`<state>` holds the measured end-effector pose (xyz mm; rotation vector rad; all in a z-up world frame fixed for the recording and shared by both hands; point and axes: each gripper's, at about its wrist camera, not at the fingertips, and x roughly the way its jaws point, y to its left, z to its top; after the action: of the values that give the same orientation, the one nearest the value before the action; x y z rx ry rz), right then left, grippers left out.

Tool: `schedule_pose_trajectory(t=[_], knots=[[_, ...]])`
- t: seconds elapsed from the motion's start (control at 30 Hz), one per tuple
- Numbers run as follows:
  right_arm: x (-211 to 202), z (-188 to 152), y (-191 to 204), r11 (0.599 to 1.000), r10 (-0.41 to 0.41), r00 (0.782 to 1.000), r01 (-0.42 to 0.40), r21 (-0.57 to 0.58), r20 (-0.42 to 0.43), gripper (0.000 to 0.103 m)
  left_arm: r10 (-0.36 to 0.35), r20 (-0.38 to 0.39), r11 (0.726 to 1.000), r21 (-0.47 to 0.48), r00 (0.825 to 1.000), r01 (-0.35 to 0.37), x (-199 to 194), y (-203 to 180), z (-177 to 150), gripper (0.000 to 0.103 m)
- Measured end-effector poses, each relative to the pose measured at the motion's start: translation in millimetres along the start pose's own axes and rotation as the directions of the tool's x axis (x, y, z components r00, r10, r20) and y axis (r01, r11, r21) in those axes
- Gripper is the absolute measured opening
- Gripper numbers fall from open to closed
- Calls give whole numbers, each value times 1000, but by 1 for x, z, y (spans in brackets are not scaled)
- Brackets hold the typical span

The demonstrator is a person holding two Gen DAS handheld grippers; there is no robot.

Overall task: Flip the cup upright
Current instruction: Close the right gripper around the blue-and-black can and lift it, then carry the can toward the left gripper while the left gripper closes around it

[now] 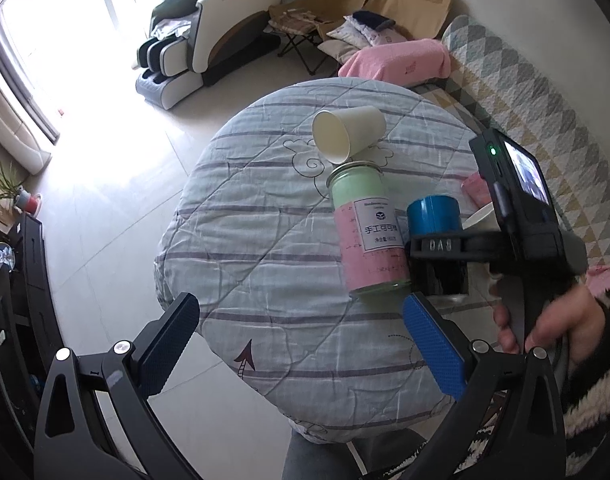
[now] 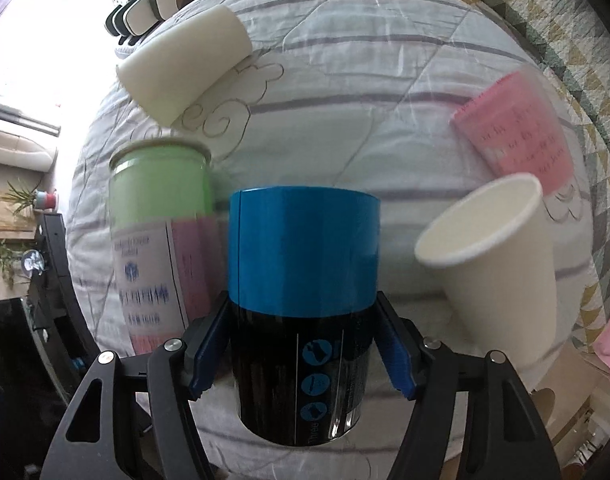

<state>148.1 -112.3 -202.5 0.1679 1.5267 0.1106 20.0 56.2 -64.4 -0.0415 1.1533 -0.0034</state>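
Note:
A black can with a blue top (image 2: 303, 304) stands between my right gripper's (image 2: 303, 360) blue pads, which are shut on it; it also shows in the left wrist view (image 1: 433, 214). A white paper cup (image 1: 347, 132) lies on its side at the far part of the round table (image 1: 245, 248), and it shows in the right wrist view (image 2: 185, 68). Another white paper cup (image 2: 493, 264) stands upright at the right. My left gripper (image 1: 297, 332) is open and empty above the table's near edge.
A green and pink can (image 1: 365, 232) stands upright beside the blue-topped can. A pink cup (image 2: 517, 136) lies on the table at the right. A sofa with a patterned cover (image 1: 517, 92) is to the right, a massage chair (image 1: 193, 40) beyond.

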Motion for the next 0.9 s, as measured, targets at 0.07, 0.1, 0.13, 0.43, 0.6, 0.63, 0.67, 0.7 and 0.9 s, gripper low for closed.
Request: schedule_pose_trajectory(t=[0.07,0.1,0.13,0.43,0.6,0.63,0.67,0.7,0.9], knots=[[-4,-8,-2,1000,-6,1000,6,-1,3,68,-12,3,1000,10,1000,12,-1,-2,-1,103],[-6,-13,-4,1000,-7,1000,7,3,4,68,-19,2,1000,16,1000,19,-1,-3,-1,103],[-7,-19,-5,1000,-8,1000,8,5,4,68,-25,0,999,24,1000,25,0,-5,-1,103],[-6,-68,-13,999,-36,999,36,33,-25,68,-73,-23,994,78,997,75,3,-24,-16,103],[4,-76,-12,999,-45,998,44,-17,-53,68,-82,-34,994,75,996,84,6,-36,-25,103],[1,-77,-13,999,-24,998,23,-25,-52,69,-82,-36,994,71,996,85,6,-39,-27,103],[-1,-77,-13,1000,0,999,-1,-29,-47,72,-82,-39,994,66,996,85,6,-42,-27,103],[-7,-77,-14,999,31,999,-32,-33,-31,74,-84,-43,994,59,996,87,6,-45,-28,103],[-63,-71,-34,996,49,991,-40,-77,123,79,-108,-44,993,36,993,109,7,-76,-28,103]])
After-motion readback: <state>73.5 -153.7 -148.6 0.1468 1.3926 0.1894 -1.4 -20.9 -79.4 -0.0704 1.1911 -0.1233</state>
